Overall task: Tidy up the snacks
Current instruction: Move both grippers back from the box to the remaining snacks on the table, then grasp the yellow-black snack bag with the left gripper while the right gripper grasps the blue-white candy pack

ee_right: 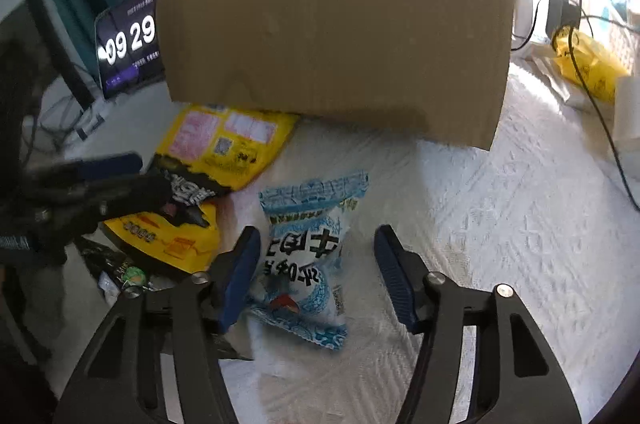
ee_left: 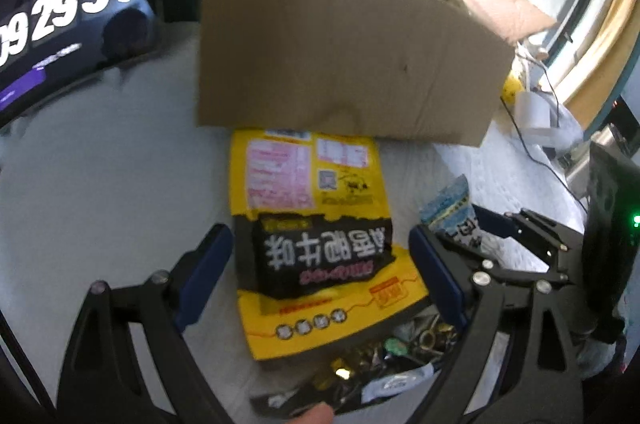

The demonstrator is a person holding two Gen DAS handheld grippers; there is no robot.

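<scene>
Right wrist view: right hand-held gripper (ee_right: 316, 274) spread around blue snack pouch (ee_right: 306, 260), left hand-held gripper (ee_left: 320, 276) spread.

Home desk: clock screen (ee_left: 68, 23), chargers (ee_right: 560, 11), cardboard box (ee_right: 336, 35).

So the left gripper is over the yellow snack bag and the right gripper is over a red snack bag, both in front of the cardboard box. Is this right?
Not quite: the bag between the right gripper's fingers is blue and white, not red, as the right wrist view shows. The left gripper is indeed over the yellow snack bag, both before the cardboard box.
</scene>
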